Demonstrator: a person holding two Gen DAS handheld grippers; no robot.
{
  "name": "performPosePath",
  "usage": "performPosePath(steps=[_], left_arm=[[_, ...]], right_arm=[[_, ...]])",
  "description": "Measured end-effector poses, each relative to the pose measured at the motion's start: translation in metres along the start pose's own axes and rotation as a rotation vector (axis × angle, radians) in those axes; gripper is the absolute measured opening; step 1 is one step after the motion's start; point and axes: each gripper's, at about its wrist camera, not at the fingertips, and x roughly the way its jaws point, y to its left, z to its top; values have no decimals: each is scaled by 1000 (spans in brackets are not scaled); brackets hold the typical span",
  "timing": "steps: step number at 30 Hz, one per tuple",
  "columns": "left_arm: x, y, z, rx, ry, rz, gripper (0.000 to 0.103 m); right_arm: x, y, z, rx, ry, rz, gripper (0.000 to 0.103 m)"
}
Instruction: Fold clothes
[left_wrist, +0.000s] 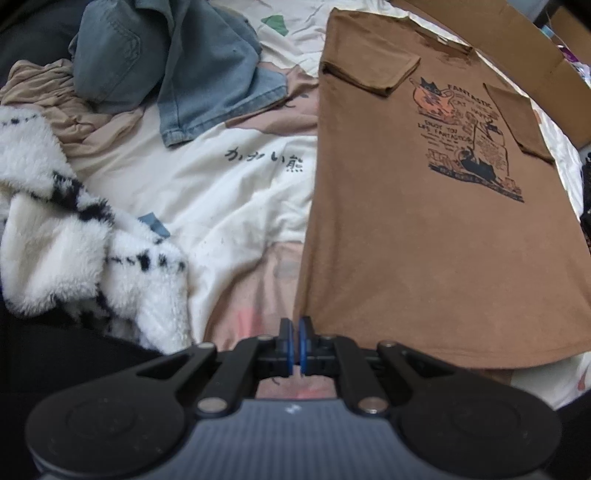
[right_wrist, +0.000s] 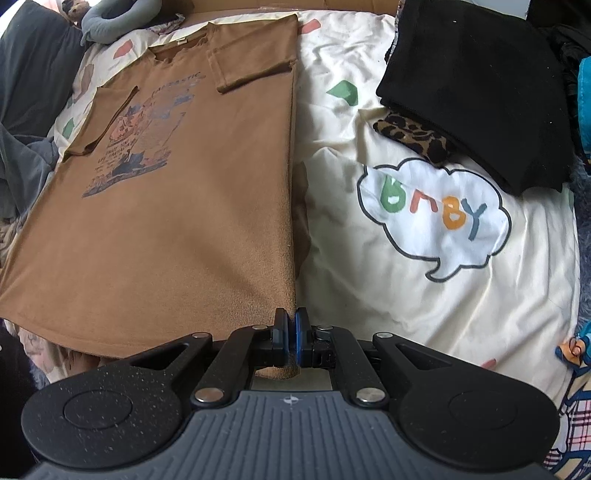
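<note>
A cream bed cover (left_wrist: 229, 192) spreads ahead and to the left of the left tongs (left_wrist: 295, 325), printed with black characters (left_wrist: 264, 159). Left of those tongs lies a fluffy white-and-black throw (left_wrist: 55, 236), though it may be a garment; the view does not settle it. Far ahead and to their right stands a sheet of brown cardboard (left_wrist: 517, 48). Ahead and right of the right tongs (right_wrist: 291, 314), the cover bears a white speech-bubble print (right_wrist: 436, 218) with coloured letters, and farther off a green patch (right_wrist: 345, 92). Far ahead and left of them are a grey ring cushion (right_wrist: 110, 22) and a dark pillow (right_wrist: 33, 66). Plaid fabric (right_wrist: 576, 413) shows at the right edge.
</note>
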Motion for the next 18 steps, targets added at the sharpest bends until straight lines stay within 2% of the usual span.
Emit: performPosePath(steps=[13, 18], left_arm=[[-1, 3, -23, -10, 41, -12, 3], [-9, 2, -25, -19, 34, -22, 3]], right_arm=[[-6, -4, -21, -9, 50, -6, 1], [-13, -4, -24, -11, 47, 0, 1]])
